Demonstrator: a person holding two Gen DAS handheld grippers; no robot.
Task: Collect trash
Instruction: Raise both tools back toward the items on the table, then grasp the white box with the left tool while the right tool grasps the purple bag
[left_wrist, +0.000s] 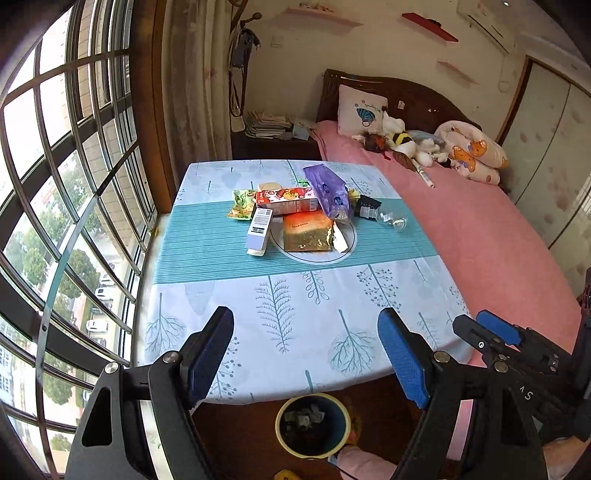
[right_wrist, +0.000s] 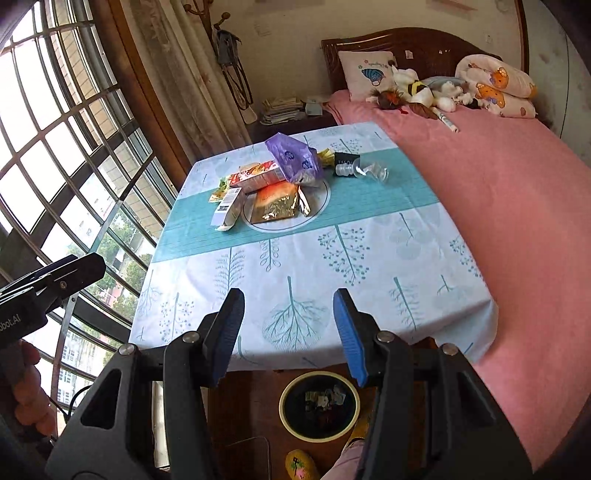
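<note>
A pile of trash lies mid-table: a purple plastic bag (left_wrist: 328, 192) (right_wrist: 293, 157), a red carton (left_wrist: 286, 200) (right_wrist: 255, 176), an orange and gold packet (left_wrist: 308, 232) (right_wrist: 275, 203), a white and lilac box (left_wrist: 259, 230) (right_wrist: 228, 209), a green and yellow wrapper (left_wrist: 242, 205) and a crushed clear bottle (left_wrist: 384, 216) (right_wrist: 364, 170). A bin (left_wrist: 313, 424) (right_wrist: 319, 406) with scraps stands on the floor under the near table edge. My left gripper (left_wrist: 306, 325) is open and empty above the near edge. My right gripper (right_wrist: 288, 306) is open and empty there too.
The table (left_wrist: 295, 314) (right_wrist: 369, 258) has a blue tree-pattern cloth. A pink bed (left_wrist: 480, 240) (right_wrist: 517, 221) with a pillow and soft toys runs along its right. A barred window (left_wrist: 55, 221) is on the left. A nightstand with papers (left_wrist: 267, 125) stands behind.
</note>
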